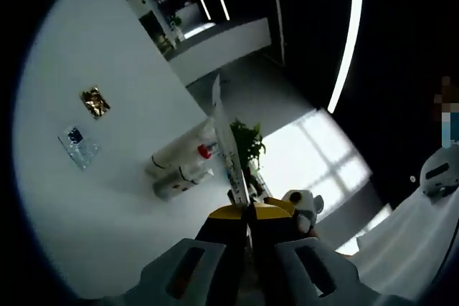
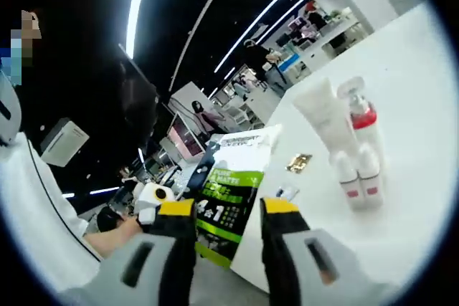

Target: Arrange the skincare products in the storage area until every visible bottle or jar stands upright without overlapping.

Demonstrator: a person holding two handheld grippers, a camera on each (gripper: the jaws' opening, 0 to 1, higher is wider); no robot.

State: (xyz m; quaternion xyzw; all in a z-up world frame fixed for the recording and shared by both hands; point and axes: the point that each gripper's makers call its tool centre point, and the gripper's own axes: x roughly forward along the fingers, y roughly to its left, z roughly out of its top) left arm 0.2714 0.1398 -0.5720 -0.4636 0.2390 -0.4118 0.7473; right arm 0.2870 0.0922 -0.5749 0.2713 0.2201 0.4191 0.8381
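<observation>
Pinching a flat green-and-white pouch edge-on, the left gripper has its jaws pressed together. Left of the pouch, two white tubes lie on the white table. The right gripper is spread, holding nothing; right of the pouch, a tube and bottles rest on the table.

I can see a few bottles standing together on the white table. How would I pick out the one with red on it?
In the right gripper view, start from the white table and find the cluster of white containers standing near its middle. The spray bottle stands just right of the tall white tube, behind two small white bottles. It alone has a clear pump top and a red band.
</observation>
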